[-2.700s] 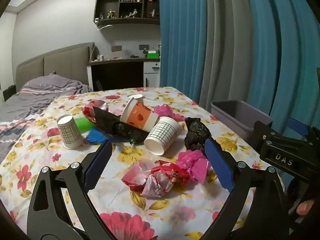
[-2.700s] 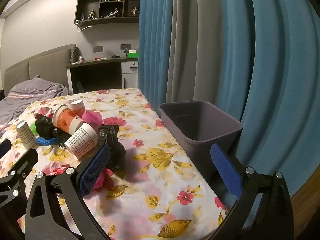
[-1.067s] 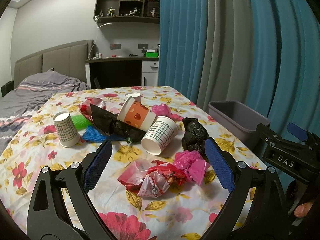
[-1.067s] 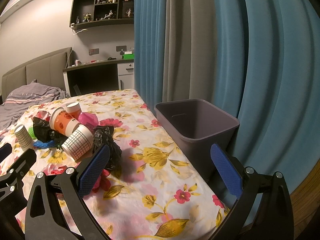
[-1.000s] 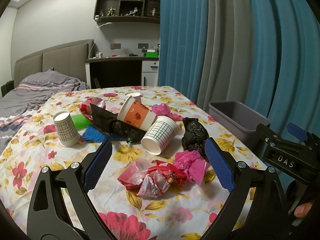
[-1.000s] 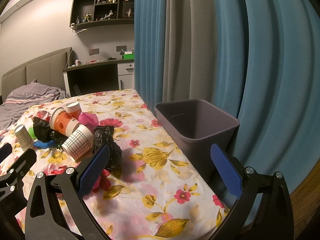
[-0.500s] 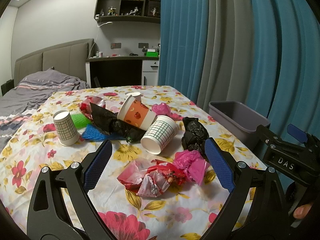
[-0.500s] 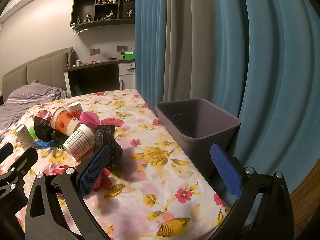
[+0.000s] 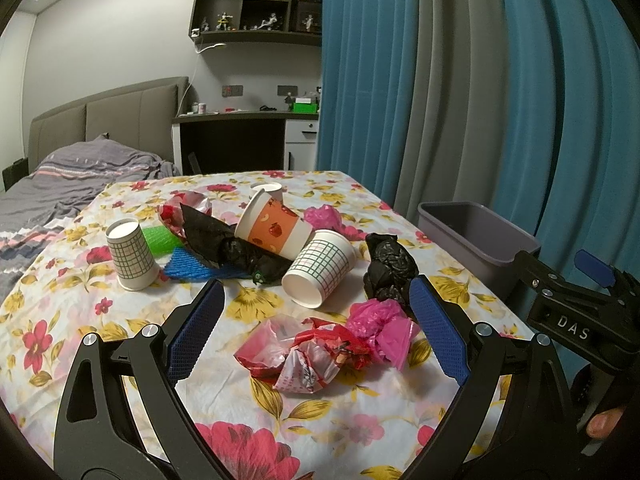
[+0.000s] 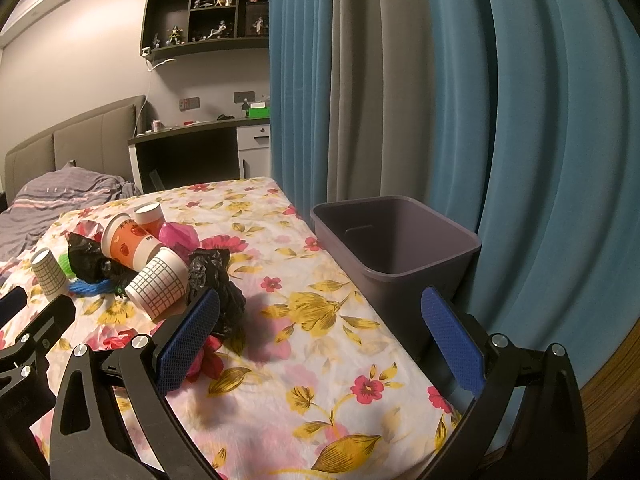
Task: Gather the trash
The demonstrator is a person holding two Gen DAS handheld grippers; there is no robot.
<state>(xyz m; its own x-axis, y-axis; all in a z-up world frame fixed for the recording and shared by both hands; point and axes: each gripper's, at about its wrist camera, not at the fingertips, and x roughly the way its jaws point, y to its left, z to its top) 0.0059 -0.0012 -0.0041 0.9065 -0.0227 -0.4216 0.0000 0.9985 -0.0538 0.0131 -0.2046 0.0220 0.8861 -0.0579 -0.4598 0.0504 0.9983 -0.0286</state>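
floral tablecloth (image 9: 120, 320), grey bin (image 10: 400, 248), teal curtains (image 10: 540, 120)

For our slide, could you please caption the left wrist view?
Open left gripper above crumpled red wrappers; paper cups and grey bin beyond.

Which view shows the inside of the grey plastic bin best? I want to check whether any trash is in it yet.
The right wrist view: the grey plastic bin sits near the centre, its inner walls showing bare, though the bottom is out of sight. In the left wrist view the bin is at the right edge, showing mostly rim and dark interior.
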